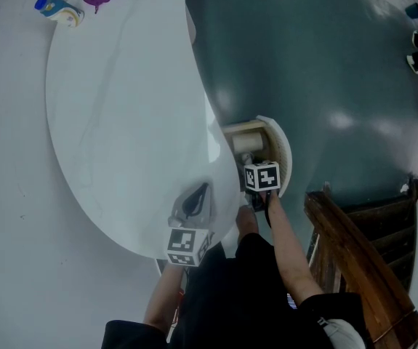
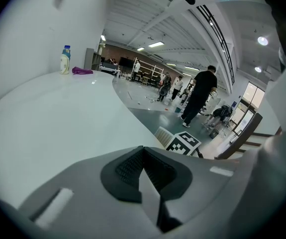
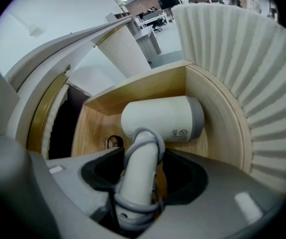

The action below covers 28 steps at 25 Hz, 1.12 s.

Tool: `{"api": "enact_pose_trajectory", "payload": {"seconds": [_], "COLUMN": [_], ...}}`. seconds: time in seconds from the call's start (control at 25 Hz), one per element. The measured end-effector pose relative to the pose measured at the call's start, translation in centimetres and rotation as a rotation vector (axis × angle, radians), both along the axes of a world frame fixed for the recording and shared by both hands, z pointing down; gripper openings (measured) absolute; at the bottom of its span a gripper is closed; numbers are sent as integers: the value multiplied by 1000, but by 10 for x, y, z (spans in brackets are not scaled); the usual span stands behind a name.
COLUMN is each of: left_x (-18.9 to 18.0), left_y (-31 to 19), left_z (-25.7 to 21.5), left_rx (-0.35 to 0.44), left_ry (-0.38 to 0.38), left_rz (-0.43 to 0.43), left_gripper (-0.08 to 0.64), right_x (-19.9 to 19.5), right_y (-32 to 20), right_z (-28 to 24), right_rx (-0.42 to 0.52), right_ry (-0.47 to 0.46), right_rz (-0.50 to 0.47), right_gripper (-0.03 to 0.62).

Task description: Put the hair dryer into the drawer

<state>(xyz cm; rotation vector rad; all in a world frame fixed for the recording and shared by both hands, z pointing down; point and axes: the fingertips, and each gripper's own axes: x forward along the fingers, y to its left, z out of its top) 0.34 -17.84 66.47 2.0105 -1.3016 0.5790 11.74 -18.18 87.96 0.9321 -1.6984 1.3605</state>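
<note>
Right claw [image 3: 135, 180] is clamped on the handle of the hair dryer [image 3: 162, 118], one jaw on each side of the white grip, where a grey cord [image 3: 133, 203] is wound round it. Ahead of the claw, the dryer's barrel lies crosswise inside the open drawer [image 3: 133, 91], its grey end pointing to the claw's right. The barrel sits low over the wooden floor; whether it touches I cannot tell. Beyond the barrel rises the drawer's wooden back wall, and to the right of the claw curves the drawer's white fluted front [image 3: 242, 59]. Just left of the handle a small dark round thing [image 3: 114, 142] lies on the drawer floor — too small to name.

Left claw [image 2: 145, 171] has its jaws together with nothing between them and hangs above the near edge of the white curved worktop [image 2: 58, 118]. Far ahead of it and to its left, a bottle [image 2: 64, 59] stands just beside a purple cloth [image 2: 82, 70].
</note>
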Motion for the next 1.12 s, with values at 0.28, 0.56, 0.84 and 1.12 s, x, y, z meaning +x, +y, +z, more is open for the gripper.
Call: {"api": "enact_pose_trajectory", "payload": {"seconds": [0.28,0.56,0.84,1.12], "left_x": [0,-3,-5,1], "left_y": [7,12,14,13], "left_z": [1,-5,-18,-45], "left_rx": [2,10,30,80], "left_ry": [-7,-18,-25,-35], "left_rz": [4,-3,-5,14], "left_gripper": [6,6,6,6], "right_x": [0,1,6,10], "right_y": [0,0,-1,-9], "right_z": [2,-1,-20,-68], "right_rx": [-3,20,64,168], "right_ry": [12,13,1,-22], "right_rz": [-4,5,-2,-6], "right_gripper": [244,245,247,247]}}
